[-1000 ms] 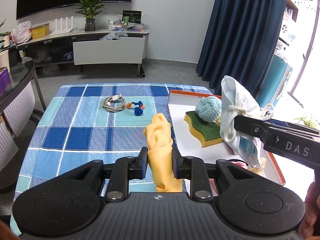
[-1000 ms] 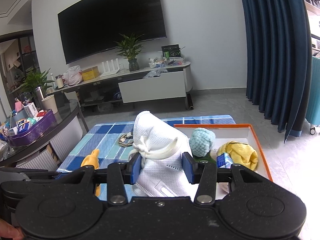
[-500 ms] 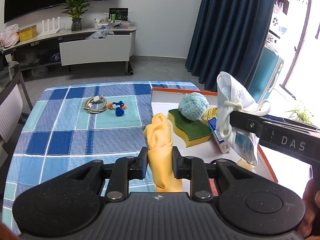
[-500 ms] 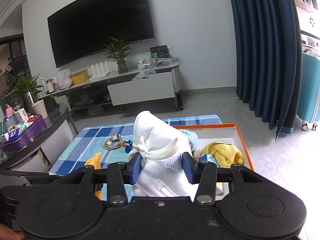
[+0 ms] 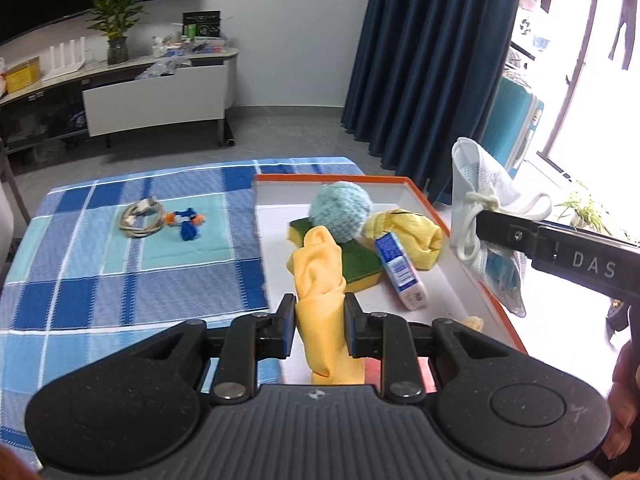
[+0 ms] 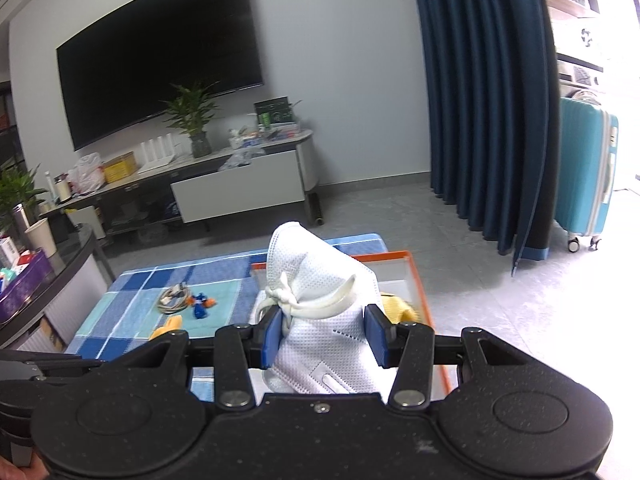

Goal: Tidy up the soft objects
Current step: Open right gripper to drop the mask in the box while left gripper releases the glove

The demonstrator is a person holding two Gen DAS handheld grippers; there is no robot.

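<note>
A living room lies behind the work: a dark television (image 6: 160, 80) on the grey wall, a low media shelf (image 6: 224, 184) with a potted plant (image 6: 194, 120), navy curtains (image 6: 484, 100) to the right and a turquoise suitcase (image 6: 586, 172) beyond them, seen whole only in the right wrist view. Nearer stands the counter under a blue checked cloth (image 5: 120, 264). On its right part sits a white tray with an orange rim (image 5: 460, 232).

The left wrist view alone shows the tray's load: a yellow cloth (image 5: 416, 236) at the far right, a yellow-and-green sponge (image 5: 360, 268) with a teal knitted ball (image 5: 342, 210) on it, and a small blue-and-white packet (image 5: 400, 276) just beside the sponge. On the cloth to the left lie a coiled cable (image 5: 142, 220) and a blue and orange knot toy (image 5: 188, 224), well apart from the tray.

The left tongs (image 5: 320, 328) are nipped narrow on an orange-yellow cloth (image 5: 320, 280), held upright over the tray's near left edge. The right tongs (image 6: 326, 336) grip a white face mask (image 6: 320, 288) at middling width; from the left wrist it hangs over the tray's right rim.
</note>
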